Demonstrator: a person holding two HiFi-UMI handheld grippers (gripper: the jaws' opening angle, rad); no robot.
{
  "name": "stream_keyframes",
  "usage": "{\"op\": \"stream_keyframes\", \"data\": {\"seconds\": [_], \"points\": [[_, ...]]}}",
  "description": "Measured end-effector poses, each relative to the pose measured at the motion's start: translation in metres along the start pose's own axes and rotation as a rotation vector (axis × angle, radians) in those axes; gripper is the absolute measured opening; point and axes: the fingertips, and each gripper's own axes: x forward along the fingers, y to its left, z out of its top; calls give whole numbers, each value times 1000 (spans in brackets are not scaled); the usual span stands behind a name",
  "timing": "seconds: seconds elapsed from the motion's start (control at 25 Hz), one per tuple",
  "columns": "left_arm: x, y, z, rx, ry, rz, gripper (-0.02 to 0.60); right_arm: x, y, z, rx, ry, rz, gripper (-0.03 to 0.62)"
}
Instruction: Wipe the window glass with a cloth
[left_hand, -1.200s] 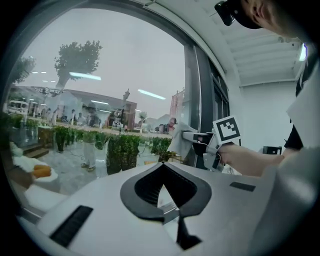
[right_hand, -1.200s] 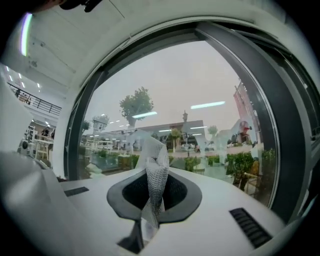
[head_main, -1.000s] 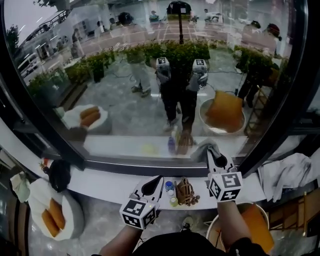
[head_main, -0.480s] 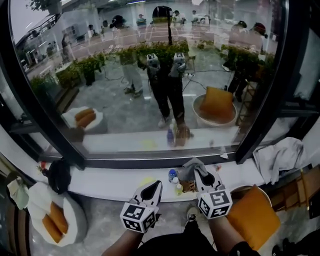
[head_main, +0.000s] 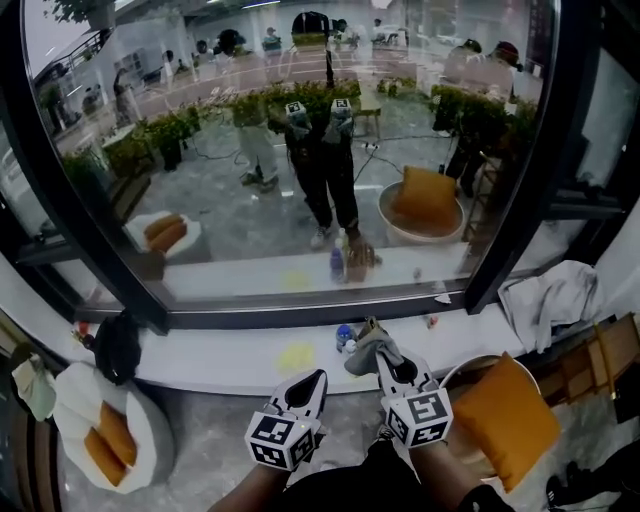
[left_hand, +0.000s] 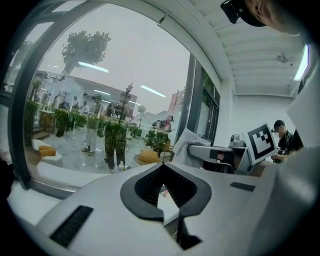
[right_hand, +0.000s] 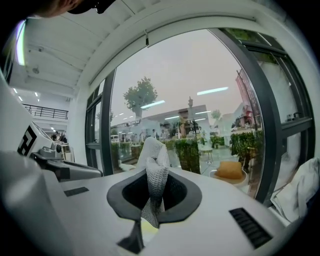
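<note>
Grey knit cloth, pinched in the right claw, looks soft and light; that bunched fold seems a fair hold. Left claw sits closed, empty.

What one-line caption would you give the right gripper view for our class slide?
The right gripper pinches a grey cloth between its jaws, pointing toward the window glass.

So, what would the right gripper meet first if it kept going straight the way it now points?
Most likely the window glass: the right gripper, shut on the cloth, faces the pane with nothing else in line, so the cloth would touch first. Depth is unclear.
</note>
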Motion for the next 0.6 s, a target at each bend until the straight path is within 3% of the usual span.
{"op": "stream_keyframes", "data": {"seconds": [0.24, 0.6], "points": [[3, -27, 1, 20, 13, -42, 8, -13, -2, 4, -10, -20, 2, 41], [-4, -33, -9, 18, 24, -35, 8, -27, 1, -9, -4, -1, 8, 41]]}}
